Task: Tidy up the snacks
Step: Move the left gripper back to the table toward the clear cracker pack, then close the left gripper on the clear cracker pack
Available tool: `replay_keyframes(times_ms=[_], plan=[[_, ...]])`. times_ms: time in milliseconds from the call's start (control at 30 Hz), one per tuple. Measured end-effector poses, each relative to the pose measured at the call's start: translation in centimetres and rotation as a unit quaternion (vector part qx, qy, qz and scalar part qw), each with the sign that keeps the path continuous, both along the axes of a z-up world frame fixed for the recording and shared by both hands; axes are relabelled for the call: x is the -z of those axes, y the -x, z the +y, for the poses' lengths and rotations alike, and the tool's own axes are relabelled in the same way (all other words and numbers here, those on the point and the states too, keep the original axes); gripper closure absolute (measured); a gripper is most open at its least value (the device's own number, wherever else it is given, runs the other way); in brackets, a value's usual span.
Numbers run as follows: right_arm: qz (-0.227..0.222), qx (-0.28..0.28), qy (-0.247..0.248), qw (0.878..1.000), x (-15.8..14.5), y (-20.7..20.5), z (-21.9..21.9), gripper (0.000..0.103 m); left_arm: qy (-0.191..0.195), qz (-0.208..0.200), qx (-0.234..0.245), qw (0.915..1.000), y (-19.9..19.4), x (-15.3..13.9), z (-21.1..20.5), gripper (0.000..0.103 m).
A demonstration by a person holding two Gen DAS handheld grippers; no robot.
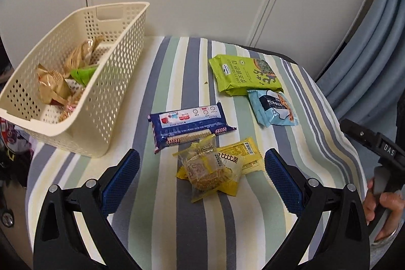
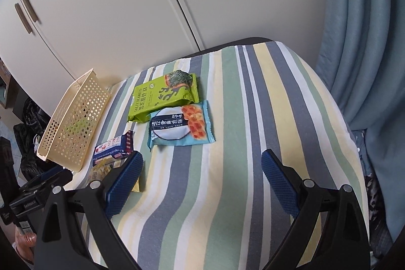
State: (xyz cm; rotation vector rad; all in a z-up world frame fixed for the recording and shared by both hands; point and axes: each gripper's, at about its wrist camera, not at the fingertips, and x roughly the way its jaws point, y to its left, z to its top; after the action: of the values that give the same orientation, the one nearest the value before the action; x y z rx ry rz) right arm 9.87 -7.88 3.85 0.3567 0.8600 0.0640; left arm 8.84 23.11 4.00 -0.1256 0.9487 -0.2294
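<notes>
A cream perforated basket [image 1: 121,82] [image 2: 76,123] stands at the left of the striped cloth and holds several wrapped snacks [image 1: 54,85]. On the cloth lie a blue biscuit pack [image 1: 188,125] [image 2: 114,148], a clear-and-yellow snack bag [image 1: 212,168] on a yellow packet [image 1: 246,156], a green seaweed pack [image 1: 244,75] [image 2: 162,96] and a light-blue snack pack [image 1: 274,108] [image 2: 181,127]. My left gripper [image 1: 202,165] is open, its fingers either side of the yellow snack bag, not touching. My right gripper [image 2: 202,166] is open over bare cloth, nearer than the light-blue pack.
The striped cloth [image 2: 227,194] covers a rounded surface that drops off at the right and front. White cupboard doors [image 2: 126,4] stand behind, a blue curtain [image 2: 367,42] at the right. Dark clutter [image 2: 27,123] lies left of the basket. A hand [image 1: 379,209] holds the right gripper's handle.
</notes>
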Motion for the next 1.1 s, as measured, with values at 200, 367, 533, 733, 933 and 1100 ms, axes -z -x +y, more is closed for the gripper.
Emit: replay_keyframes(times_ms=[200,367,533,733,933,1100], plan=[[0.007,-0.008,-0.011,1.0,1.4,0.6,0.3,0.009,0.002,0.046,-0.002,0.999,-1.1,1.9,-1.3,0.003],[0.011,-0.014,-0.015,1.0,2.2,1.2,0.6,0.009,0.012,0.068,-0.01,0.9976,-2.0,2.8,-1.7,0.007],[0.015,-0.012,-0.025,1.0,2.9,1.5,0.0,0.009,0.027,0.078,-0.025,0.9963,-2.6,3.6,-1.0,0.034],[0.021,-0.009,-0.033,0.999,3.4,1.5,-0.3,0.009,0.028,0.085,-0.03,0.9955,-2.8,4.6,-0.9,0.059],[0.022,-0.022,-0.03,0.999,3.6,1.4,0.6,0.009,0.037,0.071,-0.03,0.9963,-2.4,4.5,-0.7,0.067],[0.026,-0.028,-0.031,0.999,3.9,1.0,1.5,0.009,0.04,0.049,-0.023,0.9977,-1.6,2.7,-0.6,0.067]])
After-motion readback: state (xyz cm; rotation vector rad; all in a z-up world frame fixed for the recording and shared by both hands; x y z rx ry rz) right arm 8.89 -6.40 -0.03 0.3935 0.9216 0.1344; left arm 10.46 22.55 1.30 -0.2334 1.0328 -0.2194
